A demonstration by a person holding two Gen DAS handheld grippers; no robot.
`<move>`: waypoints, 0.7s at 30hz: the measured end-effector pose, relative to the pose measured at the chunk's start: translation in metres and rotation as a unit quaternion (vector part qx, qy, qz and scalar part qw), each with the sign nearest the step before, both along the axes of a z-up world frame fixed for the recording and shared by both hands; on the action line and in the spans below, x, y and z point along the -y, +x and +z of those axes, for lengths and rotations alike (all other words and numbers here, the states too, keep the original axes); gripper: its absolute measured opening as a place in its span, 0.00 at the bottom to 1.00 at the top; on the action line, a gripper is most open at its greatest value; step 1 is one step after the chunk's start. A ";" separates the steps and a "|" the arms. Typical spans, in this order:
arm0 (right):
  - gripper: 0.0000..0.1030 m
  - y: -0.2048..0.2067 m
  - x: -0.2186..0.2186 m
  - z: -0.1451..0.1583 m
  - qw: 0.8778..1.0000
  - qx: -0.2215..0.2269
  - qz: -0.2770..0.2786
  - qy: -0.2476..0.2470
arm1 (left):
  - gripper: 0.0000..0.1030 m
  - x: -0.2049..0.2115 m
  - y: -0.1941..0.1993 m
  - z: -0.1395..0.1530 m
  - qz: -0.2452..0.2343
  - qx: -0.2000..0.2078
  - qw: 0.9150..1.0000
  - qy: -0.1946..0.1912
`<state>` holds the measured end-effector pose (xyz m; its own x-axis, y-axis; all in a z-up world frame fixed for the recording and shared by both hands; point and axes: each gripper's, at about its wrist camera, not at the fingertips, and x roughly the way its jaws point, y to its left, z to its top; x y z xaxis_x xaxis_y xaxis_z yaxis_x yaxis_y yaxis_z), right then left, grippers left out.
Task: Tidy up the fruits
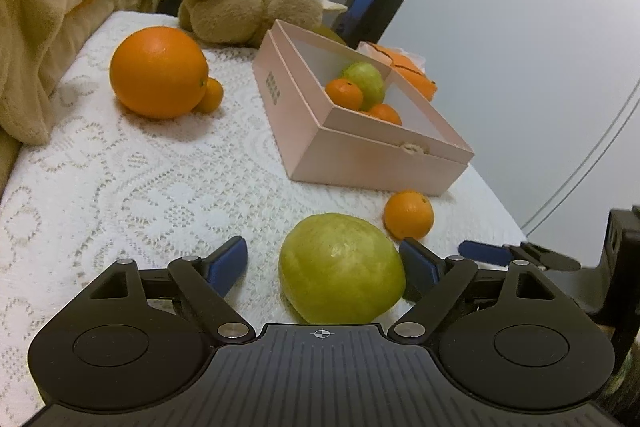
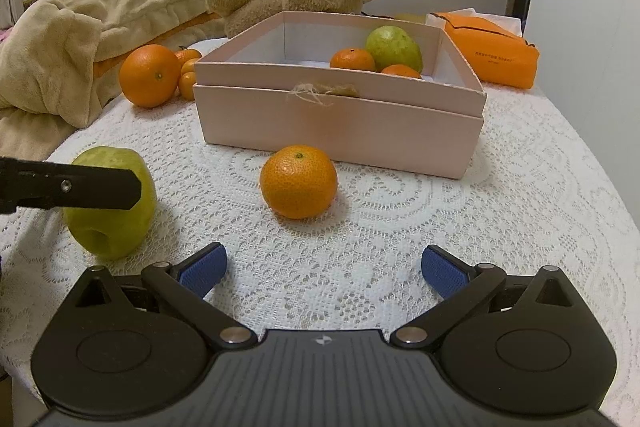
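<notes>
A large green fruit (image 1: 342, 269) (image 2: 116, 227) lies on the lace cloth between the fingers of my left gripper (image 1: 323, 245). The jaws stand wide, with the left pad (image 1: 226, 265) clear of the fruit. My right gripper (image 2: 324, 255) is open and empty, and a mandarin (image 2: 298, 181) (image 1: 408, 215) sits just ahead of it. Behind stands the pink box (image 2: 340, 131) (image 1: 360, 155), holding a green fruit (image 2: 394, 47) and two mandarins (image 2: 352, 59). A big orange (image 1: 158, 71) (image 2: 149, 75) with small mandarins (image 2: 187, 83) beside it lies left of the box.
A brown plush bear (image 1: 224, 3) lies behind the box. A beige blanket (image 2: 60, 39) is heaped along the left. An orange tissue pack (image 2: 488, 55) sits at the back right. The round table's edge (image 2: 608, 187) curves close on the right.
</notes>
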<state>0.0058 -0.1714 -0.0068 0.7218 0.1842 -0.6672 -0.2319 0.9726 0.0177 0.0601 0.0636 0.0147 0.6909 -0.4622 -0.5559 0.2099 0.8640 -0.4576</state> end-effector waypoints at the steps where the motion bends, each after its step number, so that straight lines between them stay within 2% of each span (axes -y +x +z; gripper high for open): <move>1: 1.00 0.000 0.000 0.000 1.000 0.001 -0.001 0.000 | 0.85 0.001 0.001 0.000 0.001 -0.001 1.000 -0.001; 12: 1.00 -0.004 -0.002 0.000 1.000 0.006 -0.008 -0.004 | 0.84 0.000 0.005 -0.001 -0.002 -0.014 1.000 -0.012; 15: 1.00 -0.004 -0.003 0.001 1.000 0.006 -0.010 -0.006 | 0.82 0.006 0.004 -0.001 -0.006 -0.004 1.000 0.006; 16: 1.00 -0.004 -0.003 0.001 1.000 0.006 -0.010 -0.007 | 0.67 0.008 0.003 -0.001 -0.009 0.003 1.000 0.014; 18: 1.00 -0.004 -0.003 0.001 1.000 0.004 -0.011 -0.007 | 0.68 0.012 0.001 0.000 -0.018 0.012 0.999 0.024; 21: 1.00 -0.004 0.001 0.002 1.000 -0.008 -0.012 0.003 | 0.68 0.026 -0.007 0.006 -0.032 0.048 0.994 0.096</move>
